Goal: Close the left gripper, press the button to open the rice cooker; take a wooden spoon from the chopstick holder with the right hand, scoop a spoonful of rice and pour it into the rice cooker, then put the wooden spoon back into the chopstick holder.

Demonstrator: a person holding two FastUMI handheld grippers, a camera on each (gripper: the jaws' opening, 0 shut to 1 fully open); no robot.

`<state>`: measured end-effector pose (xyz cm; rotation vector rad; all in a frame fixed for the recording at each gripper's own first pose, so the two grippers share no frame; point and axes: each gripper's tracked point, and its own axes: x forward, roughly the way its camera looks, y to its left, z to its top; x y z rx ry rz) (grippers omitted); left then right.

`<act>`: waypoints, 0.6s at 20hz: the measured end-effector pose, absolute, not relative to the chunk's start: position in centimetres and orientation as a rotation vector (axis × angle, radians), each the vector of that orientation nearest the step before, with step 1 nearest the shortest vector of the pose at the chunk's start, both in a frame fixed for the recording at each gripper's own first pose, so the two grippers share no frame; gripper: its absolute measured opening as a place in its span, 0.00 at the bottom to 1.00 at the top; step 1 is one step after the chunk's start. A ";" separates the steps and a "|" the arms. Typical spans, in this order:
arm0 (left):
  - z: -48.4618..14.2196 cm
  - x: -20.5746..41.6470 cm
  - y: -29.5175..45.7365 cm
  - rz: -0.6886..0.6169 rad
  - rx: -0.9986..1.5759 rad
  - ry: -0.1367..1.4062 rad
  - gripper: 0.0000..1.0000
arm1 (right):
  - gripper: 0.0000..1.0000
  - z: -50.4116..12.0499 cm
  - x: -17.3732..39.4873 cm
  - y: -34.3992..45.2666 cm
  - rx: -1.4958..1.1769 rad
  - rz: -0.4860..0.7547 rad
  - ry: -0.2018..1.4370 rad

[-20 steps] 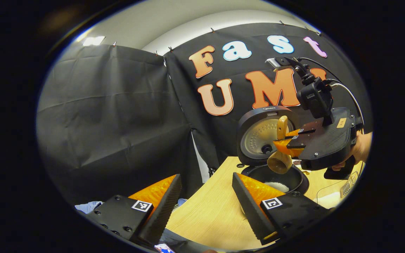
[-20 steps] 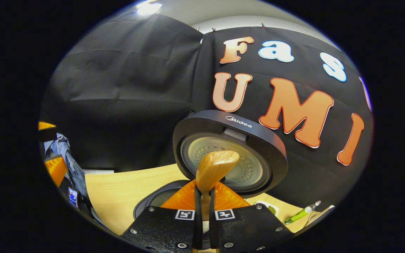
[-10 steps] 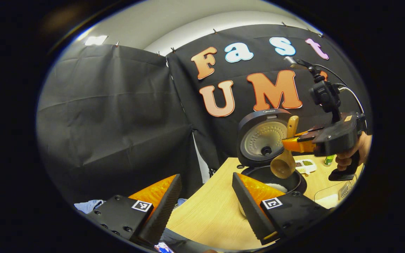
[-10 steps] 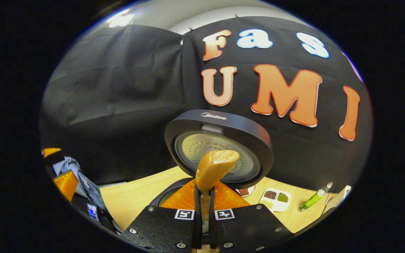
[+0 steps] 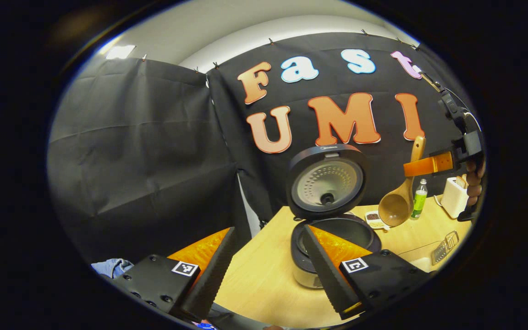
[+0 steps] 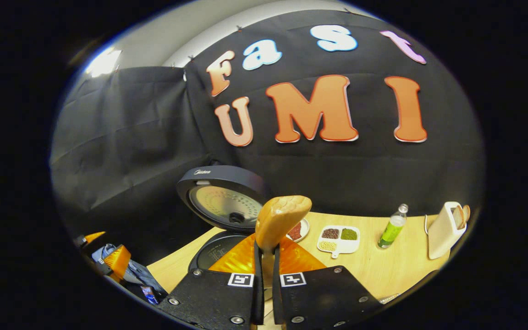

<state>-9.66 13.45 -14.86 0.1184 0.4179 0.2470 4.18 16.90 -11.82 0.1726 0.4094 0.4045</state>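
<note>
The black rice cooker (image 5: 332,229) stands on the wooden table (image 5: 264,279) with its lid (image 5: 326,181) raised; it shows again in the right gripper view, cooker (image 6: 213,254) and lid (image 6: 220,197). My right gripper (image 6: 266,250) is shut on the handle of the wooden spoon (image 6: 282,217). From the left gripper view, that right gripper (image 5: 410,168) hangs to the right of the cooker, the spoon (image 5: 394,208) upright with its bowl down. A white chopstick holder (image 6: 442,229) stands at the far right, also seen as holder (image 5: 454,197). My left gripper (image 5: 268,238) is open, low in front of the cooker.
A green bottle (image 6: 392,227), a white compartment dish (image 6: 339,238) of beans and a small plate (image 6: 298,230) sit behind the cooker. A clear container with a wire rack (image 5: 447,240) lies at the table's right edge. Blue cloth (image 6: 129,270) hangs past the left edge.
My right gripper has carried the spoon from above the cooker's pot off to the right, toward the chopstick holder. The left gripper has stayed open and almost still.
</note>
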 end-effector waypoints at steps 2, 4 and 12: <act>-14.9 -9.4 11.6 0.215 0.116 0.421 0.89 | 0.07 -11.3 3.0 13.9 0.211 0.359 0.407; -15.0 -9.0 9.5 0.177 0.115 0.422 0.89 | 0.07 -11.6 2.4 10.3 0.224 0.300 0.413; -15.5 -6.3 2.2 0.021 0.105 0.432 0.98 | 0.07 -15.5 -1.0 -3.7 0.275 0.023 0.468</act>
